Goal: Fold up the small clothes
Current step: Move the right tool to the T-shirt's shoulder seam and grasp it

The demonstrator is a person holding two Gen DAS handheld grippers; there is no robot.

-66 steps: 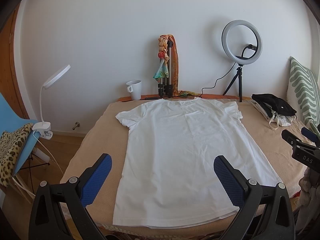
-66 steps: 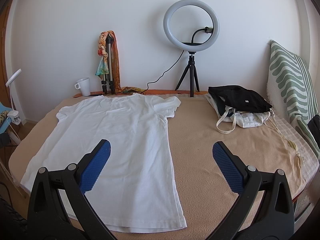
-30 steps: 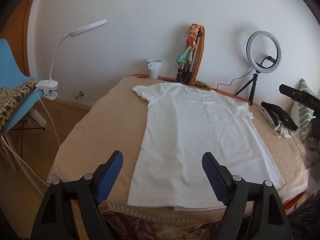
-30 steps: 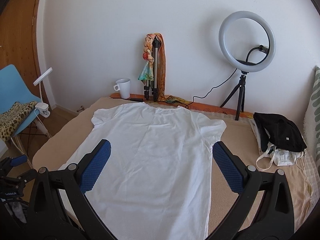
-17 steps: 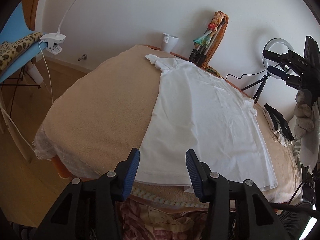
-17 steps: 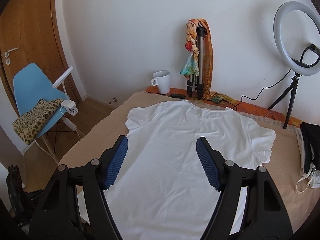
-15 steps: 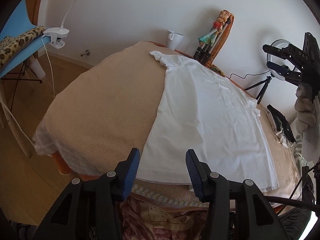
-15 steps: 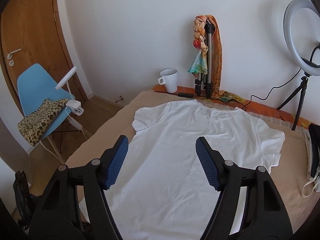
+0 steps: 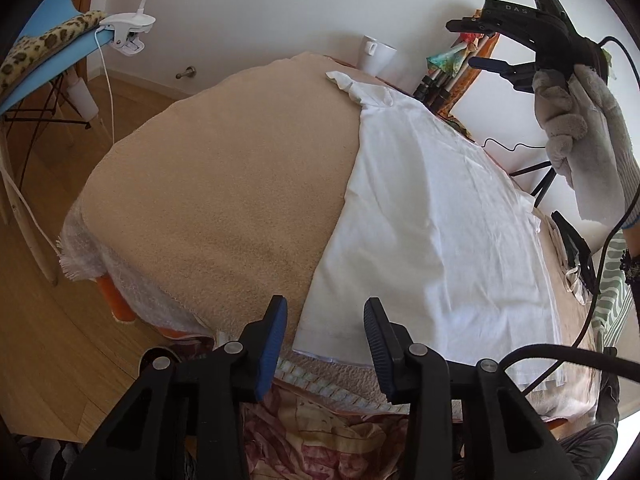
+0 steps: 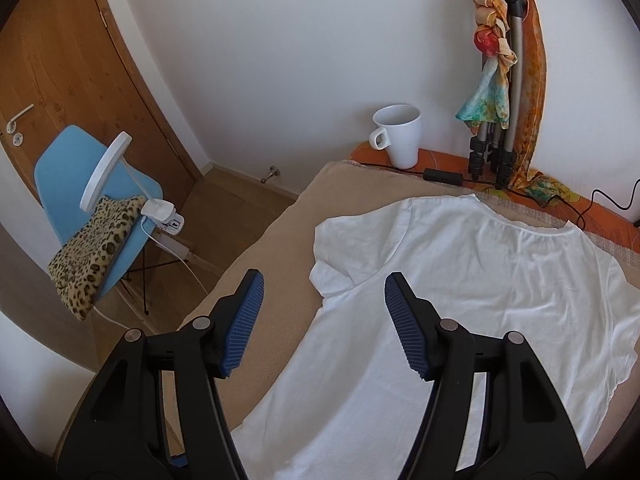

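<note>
Both tools are closing with nothing clamped, the left tool (image 9: 325, 330) apart over the shirt (image 9: 432, 232) hem corner, the right tool (image 10: 322, 322) apart above its sleeve.

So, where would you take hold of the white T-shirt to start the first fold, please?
Probably along the white T-shirt's left long edge. The left gripper, jaws closing with nothing between them yet, fits the hem corner, coming from the bed's near end; the right gripper, also closing and empty, fits the left sleeve from above. The shirt lies flat and that edge is free on the beige blanket.
</note>
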